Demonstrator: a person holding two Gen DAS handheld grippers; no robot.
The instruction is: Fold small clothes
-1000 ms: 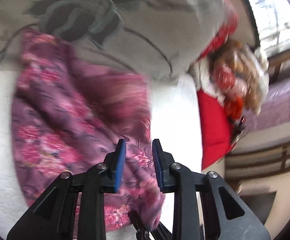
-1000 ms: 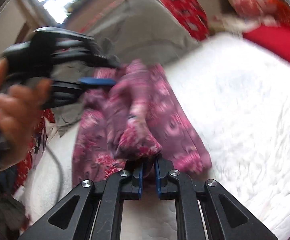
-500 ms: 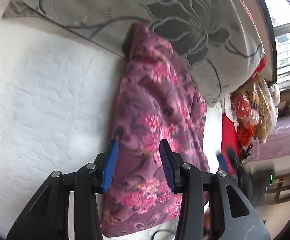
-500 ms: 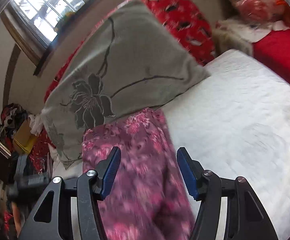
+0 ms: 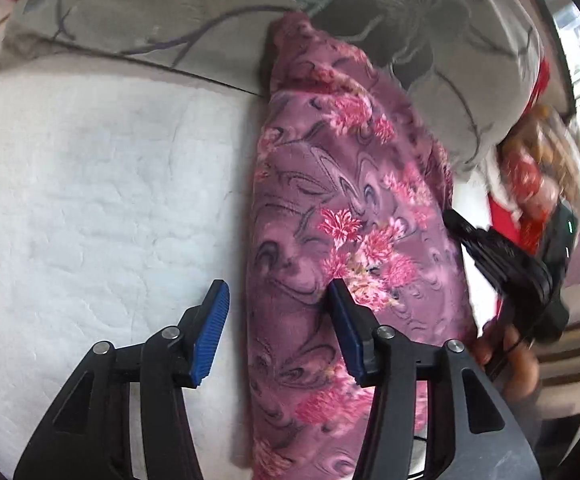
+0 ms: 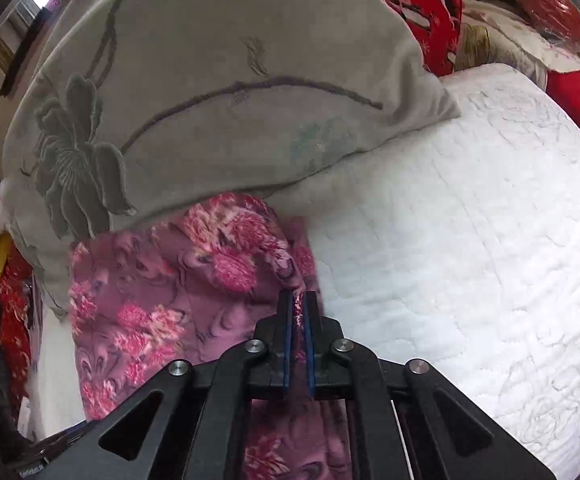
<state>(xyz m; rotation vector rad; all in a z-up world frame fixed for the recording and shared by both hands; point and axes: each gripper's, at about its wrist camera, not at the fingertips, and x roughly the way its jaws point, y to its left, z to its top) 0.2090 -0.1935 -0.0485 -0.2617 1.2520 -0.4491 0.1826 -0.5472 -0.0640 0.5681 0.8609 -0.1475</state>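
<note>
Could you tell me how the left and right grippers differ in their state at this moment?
The left gripper has its jaws wide apart and holds nothing, while the right gripper has its jaws closed on a fold of the floral garment. The left one straddles the garment's edge; the right one pinches cloth. Both have blue pads and black frames.

One purple floral garment (image 5: 342, 248), one grey flowered pillow (image 6: 209, 92), one white quilt (image 6: 470, 260), two grippers (image 5: 277, 320) (image 6: 298, 312)
</note>
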